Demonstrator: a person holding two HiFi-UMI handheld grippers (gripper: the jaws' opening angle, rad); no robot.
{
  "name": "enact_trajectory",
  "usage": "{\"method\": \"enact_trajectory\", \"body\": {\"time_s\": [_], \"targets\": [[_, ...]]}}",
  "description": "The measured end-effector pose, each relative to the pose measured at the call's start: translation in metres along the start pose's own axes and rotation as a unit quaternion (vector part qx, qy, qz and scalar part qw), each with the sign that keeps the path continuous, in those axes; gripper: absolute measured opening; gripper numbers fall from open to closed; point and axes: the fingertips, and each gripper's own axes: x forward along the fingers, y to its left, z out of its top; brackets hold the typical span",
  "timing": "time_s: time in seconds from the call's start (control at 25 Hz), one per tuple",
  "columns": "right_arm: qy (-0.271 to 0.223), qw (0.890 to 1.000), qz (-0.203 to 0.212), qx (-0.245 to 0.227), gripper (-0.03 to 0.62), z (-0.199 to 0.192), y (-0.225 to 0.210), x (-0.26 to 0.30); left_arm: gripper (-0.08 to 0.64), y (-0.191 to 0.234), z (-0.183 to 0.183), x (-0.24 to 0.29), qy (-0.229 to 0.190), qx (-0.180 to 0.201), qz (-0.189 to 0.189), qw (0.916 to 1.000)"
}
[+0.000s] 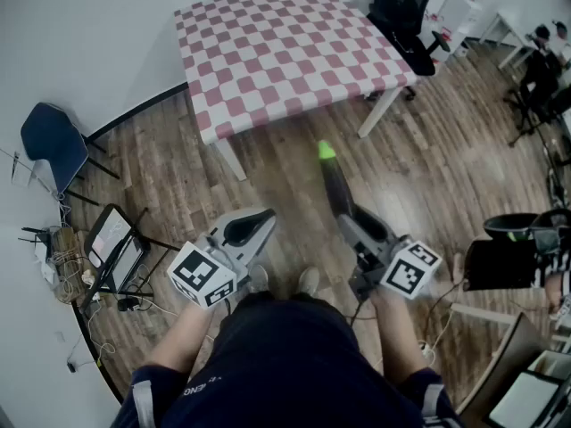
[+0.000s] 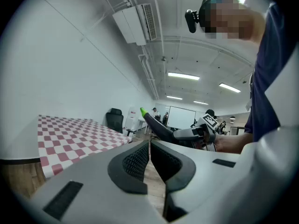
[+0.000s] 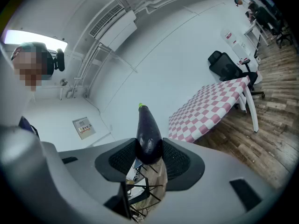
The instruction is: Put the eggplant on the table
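Note:
My right gripper (image 1: 350,218) is shut on a dark purple eggplant (image 1: 335,185) with a green tip, which sticks out ahead of the jaws towards the table. In the right gripper view the eggplant (image 3: 148,134) sits pinched between both black pads. The table (image 1: 285,47) has a pink-and-white checked cloth and stands ahead of me across the wood floor. My left gripper (image 1: 260,225) is shut with nothing between its pads (image 2: 138,161); from its view the eggplant (image 2: 156,122) and right gripper (image 2: 191,133) show to the right.
A black office chair (image 1: 403,16) stands at the table's right end. A blue chair (image 1: 52,145) and a folding stand with cables (image 1: 114,248) are at the left wall. Desks, boxes and a black bin (image 1: 522,230) crowd the right side.

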Motion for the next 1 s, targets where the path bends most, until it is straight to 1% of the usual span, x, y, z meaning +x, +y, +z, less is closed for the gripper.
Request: {"method": "enact_trajectory", "body": {"time_s": [0.16, 0.36, 0.72, 1.0], "targets": [[-0.001, 1.0, 0.001, -0.001, 0.186, 0.004, -0.004, -0.002, 0.035, -0.002, -0.001, 0.006, 0.0, 0.002, 0.002, 1.0], [-0.003, 1.0, 0.011, 0.01, 0.187, 0.009, -0.01, -0.01, 0.035, -0.01, -0.003, 0.016, 0.0, 0.002, 0.004, 1.0], [-0.007, 1.0, 0.018, 0.009, 0.187, 0.026, -0.035, -0.048, 0.035, -0.038, 0.003, 0.039, -0.013, 0.018, 0.019, 0.9996], [-0.011, 1.0, 0.022, 0.012, 0.187, 0.042, -0.057, -0.073, 0.035, -0.053, 0.006, 0.059, -0.014, 0.026, 0.031, 0.9991]]}}
